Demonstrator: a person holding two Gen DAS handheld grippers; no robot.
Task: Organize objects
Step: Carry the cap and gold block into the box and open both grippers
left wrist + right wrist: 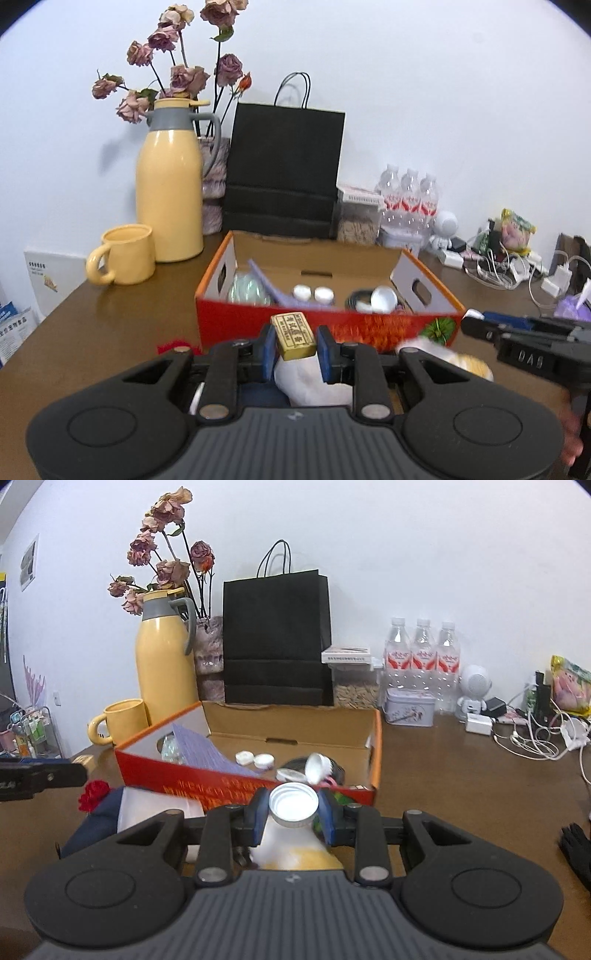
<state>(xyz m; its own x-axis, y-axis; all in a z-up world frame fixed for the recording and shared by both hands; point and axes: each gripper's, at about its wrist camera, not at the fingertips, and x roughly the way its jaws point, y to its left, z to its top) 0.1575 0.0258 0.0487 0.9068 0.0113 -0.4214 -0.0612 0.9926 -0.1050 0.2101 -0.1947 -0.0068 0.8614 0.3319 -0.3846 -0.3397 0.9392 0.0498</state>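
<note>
left gripper (pixel 295 345): jaws were closed on a small gold box (pixel 293 335), held above the table (pixel 110 332).
right gripper (pixel 293 810): jaws were clamped on the silver cap (pixel 293 805) of a white-and-yellow bottle (pixel 295 853).
red cardboard box (pixel 192 771): sat just ahead of both grippers, open, with small items inside.
yellow mug (pixel 123 254): stood ahead to the left.

Small gold printed box (pixel 293 335) held upright, silver-capped white bottle (pixel 293 806) held, open red cardboard box (pixel 328 325) part-filled
</note>
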